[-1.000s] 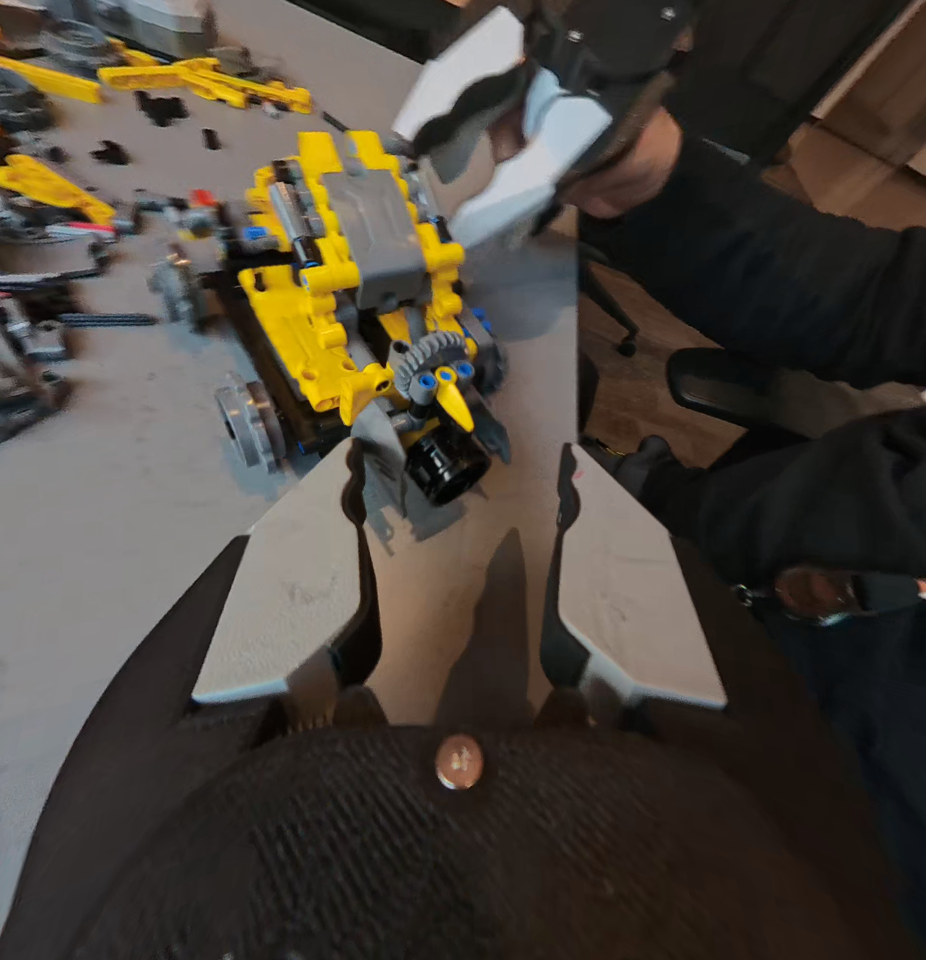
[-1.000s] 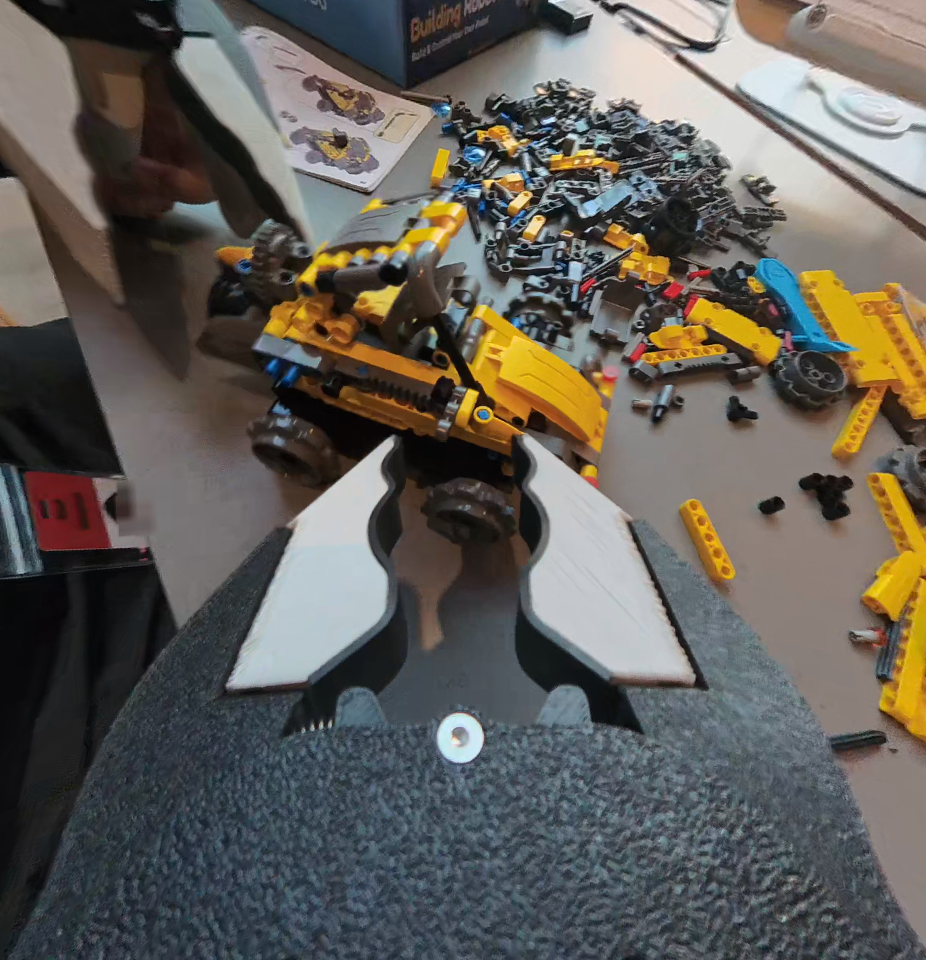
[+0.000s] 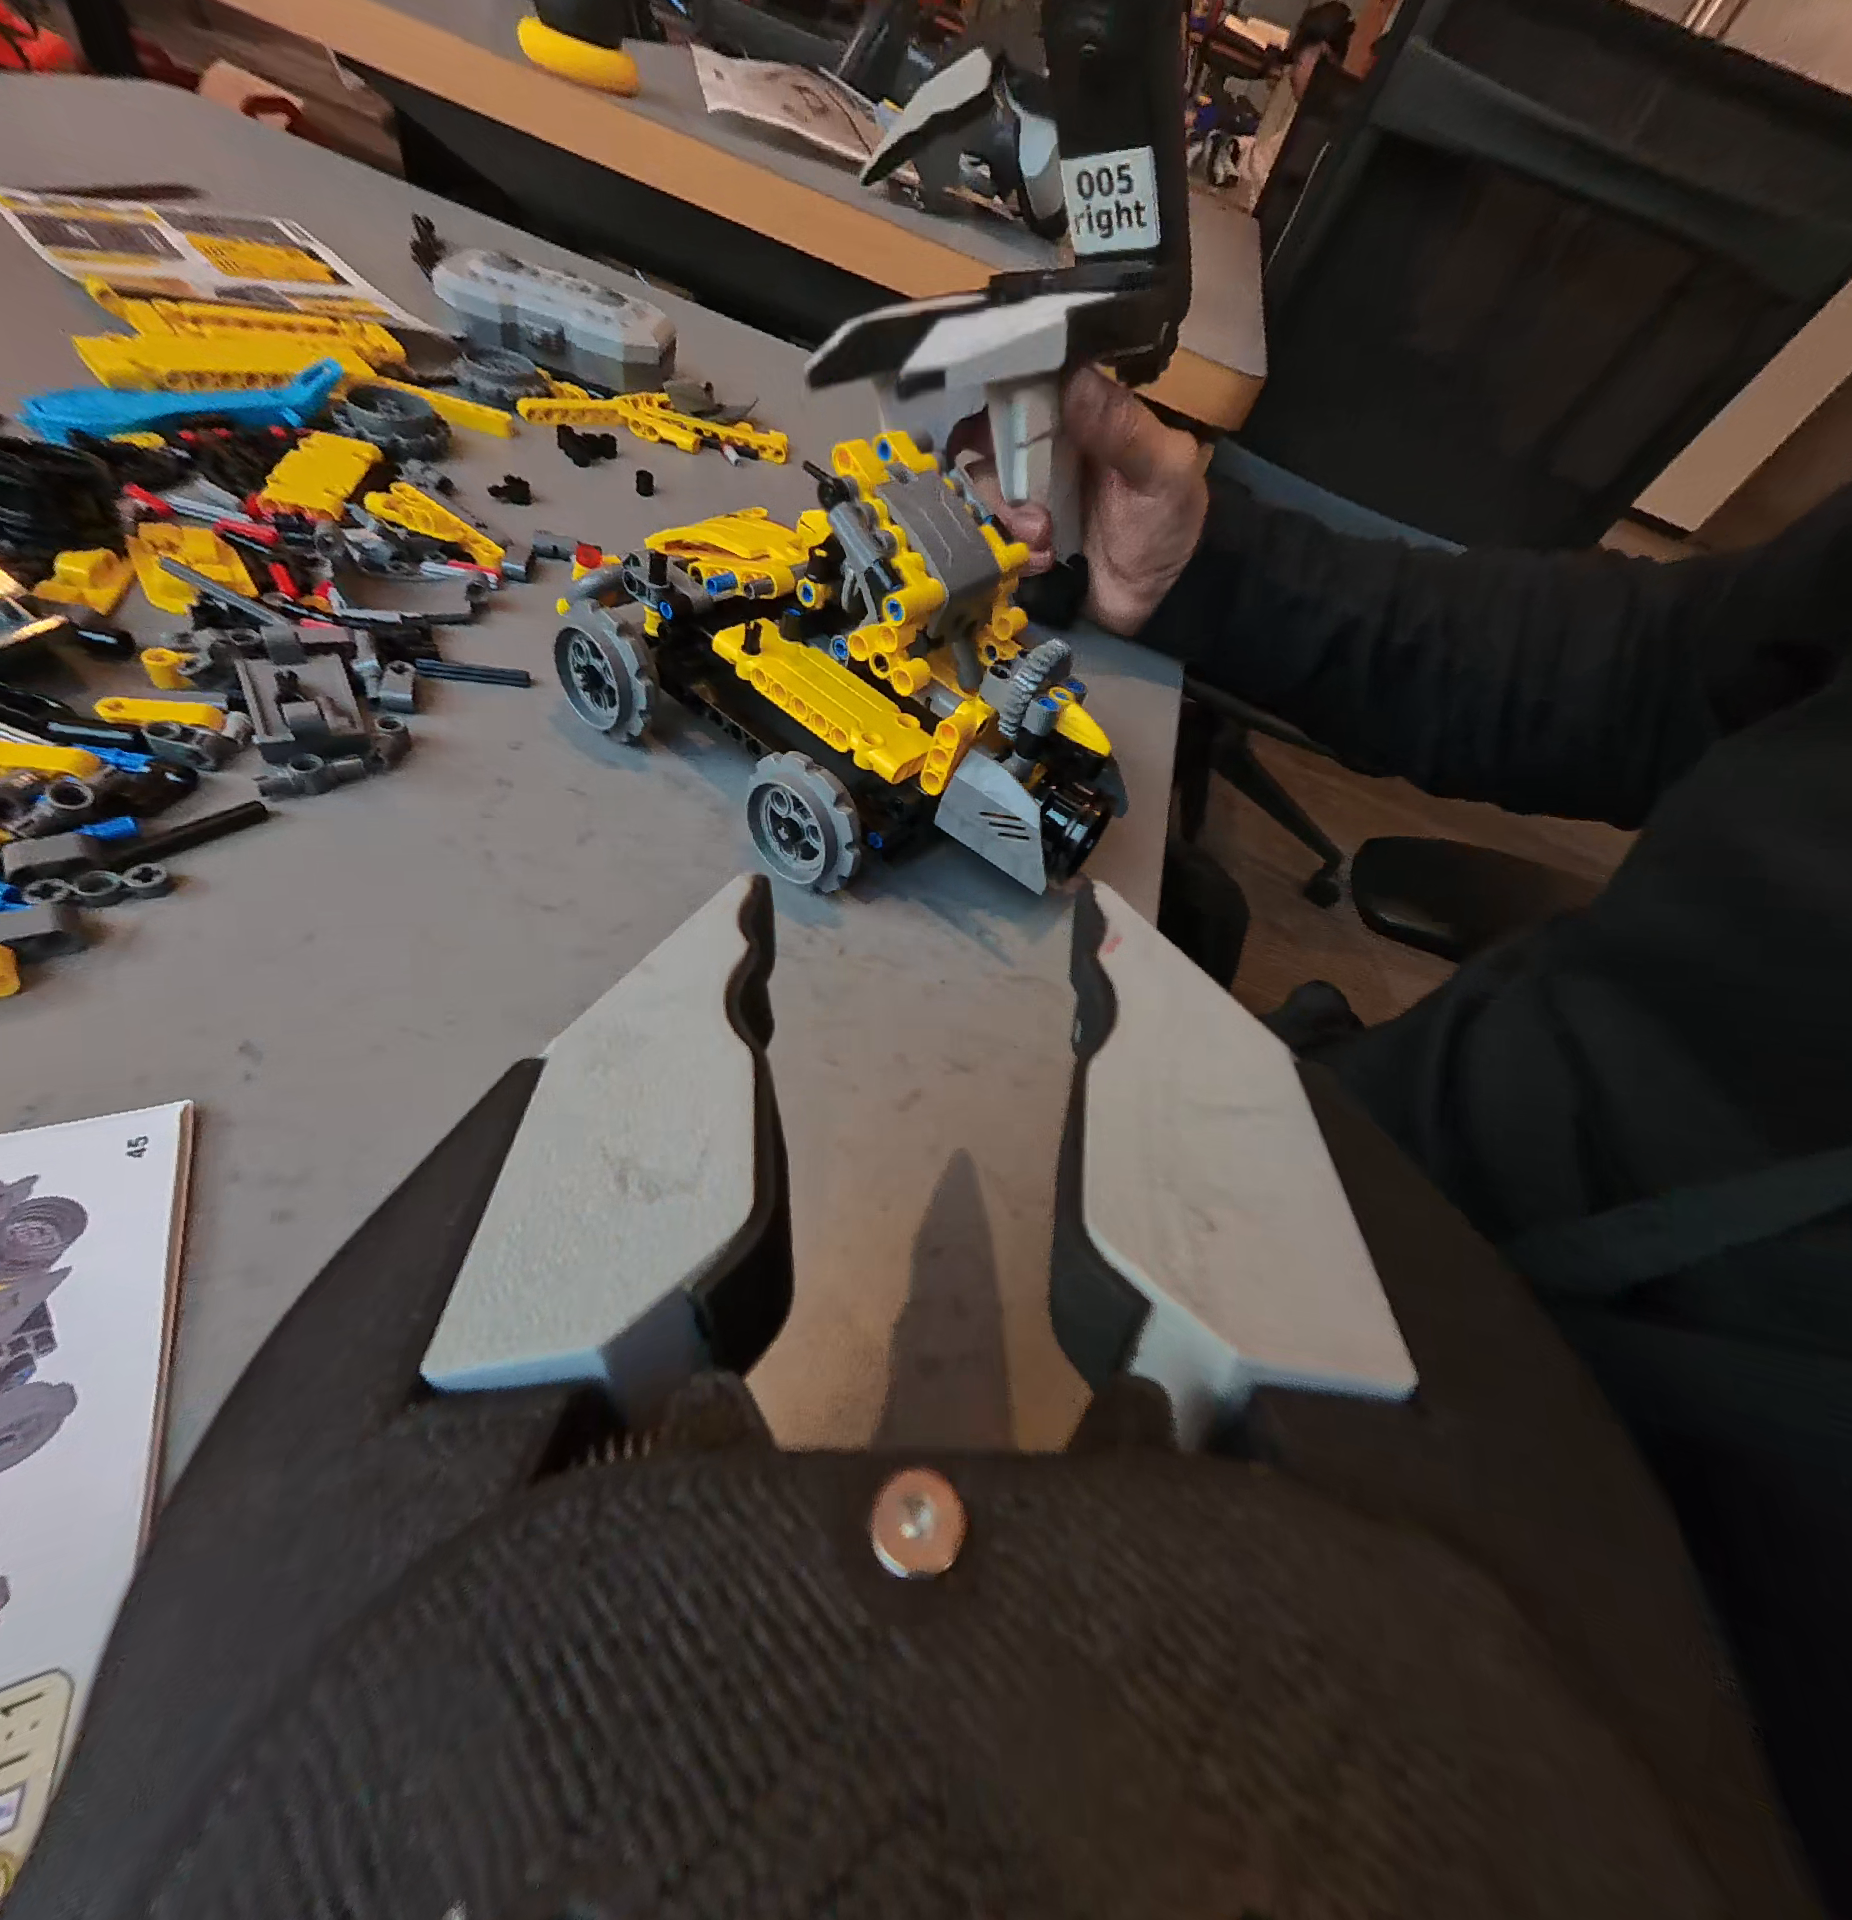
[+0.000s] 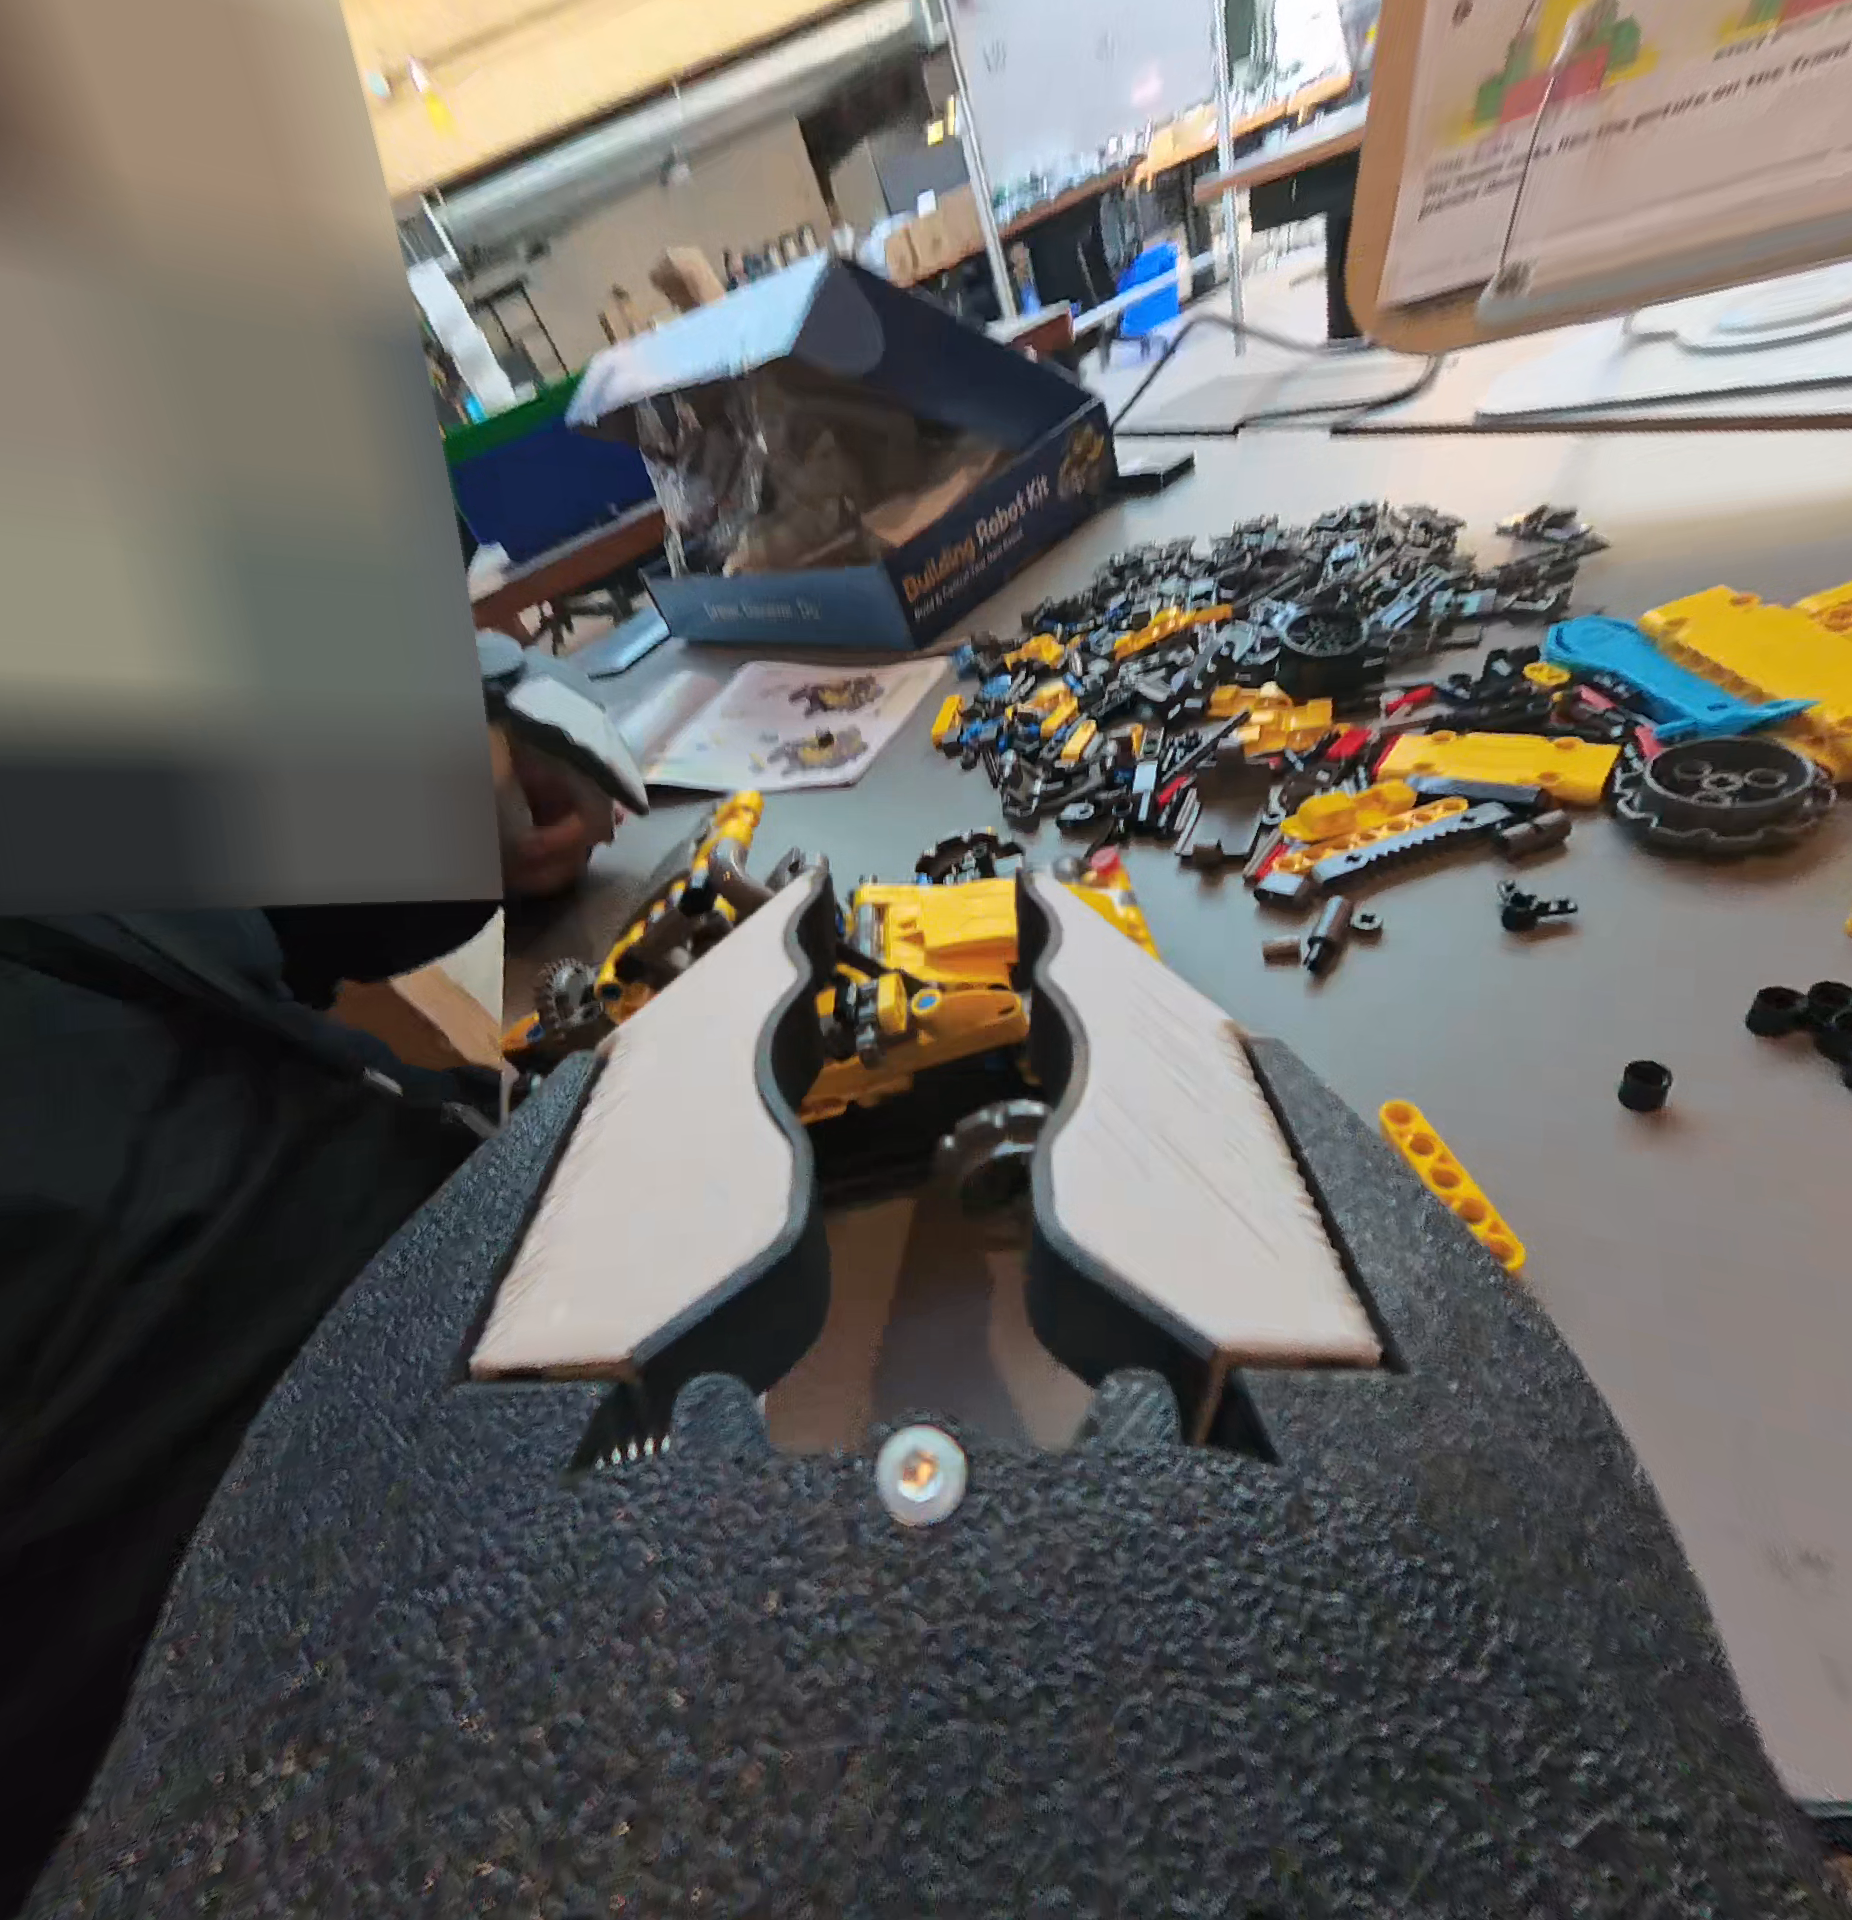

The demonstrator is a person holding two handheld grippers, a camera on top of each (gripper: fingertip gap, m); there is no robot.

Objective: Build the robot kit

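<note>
A yellow, grey and black brick-built vehicle [image 3: 849, 707] stands on its wheels on the grey table [image 3: 434, 987], near the table's right edge. My left gripper [image 3: 917, 902] is open and empty, a short way back from the vehicle's grey end. My right gripper [image 4: 922, 888] is open and holds nothing. It hovers just above the vehicle [image 4: 932, 987], which shows between its fingers. In the left wrist view the right gripper [image 3: 953, 343] sits over the vehicle's cab, with the person's hand [image 3: 1119, 520] behind the cab. The left gripper's finger [image 4: 574, 722] shows at the left.
Loose yellow, black and blue parts [image 3: 226, 582] cover the table's left; they also show in the right wrist view [image 4: 1317, 707]. A grey block [image 3: 553, 312], an open booklet [image 3: 60, 1403], a leaflet [image 4: 787, 722], a dark box [image 4: 880, 520] and a yellow beam [image 4: 1452, 1184] lie around. My hands' fingertips stand some 20 centimeters from each other.
My left gripper has drawn back from the vehicle and now sees it from the side. My right gripper has risen and tilted up, so its view shows the room behind.
</note>
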